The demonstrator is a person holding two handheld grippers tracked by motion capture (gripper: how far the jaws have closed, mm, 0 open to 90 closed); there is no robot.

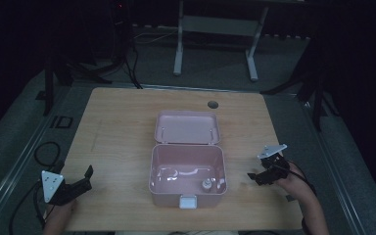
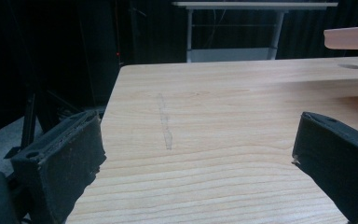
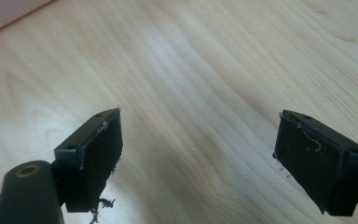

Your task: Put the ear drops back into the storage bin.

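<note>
A pink plastic box (image 1: 154,169) stands open in the middle of the wooden table (image 1: 122,122), its lid (image 1: 188,127) laid back behind it. A small pale object (image 1: 206,185) lies inside near the front wall, and a white latch (image 1: 188,201) hangs at the front. My left gripper (image 1: 87,178) rests at the table's front left, open and holding nothing; its jaws stand wide apart in the left gripper view (image 2: 200,135). To the right of the box, my right gripper (image 1: 253,177) is open over bare wood (image 3: 198,128).
A round cable hole (image 1: 212,104) sits in the table behind the lid. The lid's edge (image 2: 349,37) shows at the upper right of the left gripper view. A corner of the box (image 3: 0,11) shows in the right gripper view. Cables (image 1: 46,152) lie on the floor at left.
</note>
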